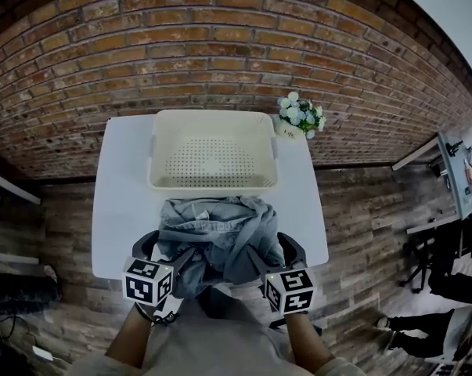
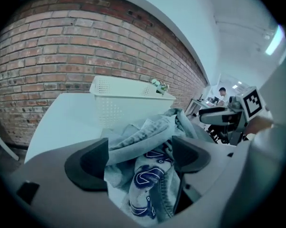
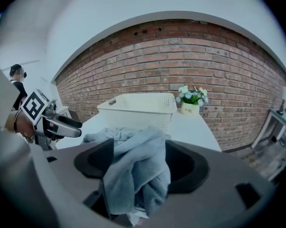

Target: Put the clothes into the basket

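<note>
A heap of grey-blue clothes [image 1: 216,233] lies at the white table's near edge, just in front of the empty cream basket [image 1: 212,182]. My left gripper [image 1: 167,255] stands at the heap's left end, my right gripper [image 1: 273,253] at its right end. In the left gripper view the left gripper [image 2: 138,158] is open, and denim with a printed piece [image 2: 145,179] lies loosely between the wide-set pads. The right gripper [image 3: 140,163] is open too, with a grey fold [image 3: 138,170] draped between its pads. The basket [image 2: 128,103] [image 3: 138,106] stands beyond the clothes in both gripper views.
A small pot of flowers [image 1: 298,116] [image 3: 190,106] stands at the basket's right rear corner. The white table [image 1: 118,210] is backed by a brick wall. Desks and a person [image 2: 222,91] are off to the right of the room.
</note>
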{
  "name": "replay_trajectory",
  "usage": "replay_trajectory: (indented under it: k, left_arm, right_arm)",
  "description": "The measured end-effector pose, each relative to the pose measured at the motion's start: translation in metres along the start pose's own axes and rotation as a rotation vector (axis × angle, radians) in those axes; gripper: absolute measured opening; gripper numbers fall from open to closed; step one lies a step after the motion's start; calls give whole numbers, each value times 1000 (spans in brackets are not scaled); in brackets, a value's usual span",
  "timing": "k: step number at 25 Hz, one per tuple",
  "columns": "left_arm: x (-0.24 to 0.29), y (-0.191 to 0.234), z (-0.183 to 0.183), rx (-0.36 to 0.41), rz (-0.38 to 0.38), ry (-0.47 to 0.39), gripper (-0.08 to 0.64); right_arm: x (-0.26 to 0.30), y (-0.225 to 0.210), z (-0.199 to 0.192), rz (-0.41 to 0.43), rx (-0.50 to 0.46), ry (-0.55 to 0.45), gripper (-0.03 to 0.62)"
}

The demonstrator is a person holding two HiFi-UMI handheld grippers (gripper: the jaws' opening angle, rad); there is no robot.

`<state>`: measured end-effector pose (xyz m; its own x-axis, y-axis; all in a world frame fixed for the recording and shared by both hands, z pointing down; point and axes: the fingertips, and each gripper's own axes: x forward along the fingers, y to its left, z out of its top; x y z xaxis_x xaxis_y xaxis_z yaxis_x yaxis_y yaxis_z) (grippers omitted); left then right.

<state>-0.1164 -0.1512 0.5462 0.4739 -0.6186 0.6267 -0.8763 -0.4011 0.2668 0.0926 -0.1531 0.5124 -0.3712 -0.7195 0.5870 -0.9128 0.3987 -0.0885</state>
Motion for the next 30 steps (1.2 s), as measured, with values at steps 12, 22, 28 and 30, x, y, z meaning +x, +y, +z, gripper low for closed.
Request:
replay_trajectory:
  k: [12, 22, 28, 30]
  left_arm:
    - [39, 32, -50, -109, -36, 226, 552]
    - [72, 9, -75, -177, -129, 325, 557]
    - [92, -20, -67, -100, -208, 370, 551]
    - [97, -33, -64, -79, -270, 386, 494]
  right_arm:
    - [50, -29, -55, 141, 101, 277, 541]
    - [77, -12, -89, 370, 293, 432, 552]
    - [87, 6, -91, 471, 315, 489, 530]
    - [88, 11, -91, 519, 341, 504, 506]
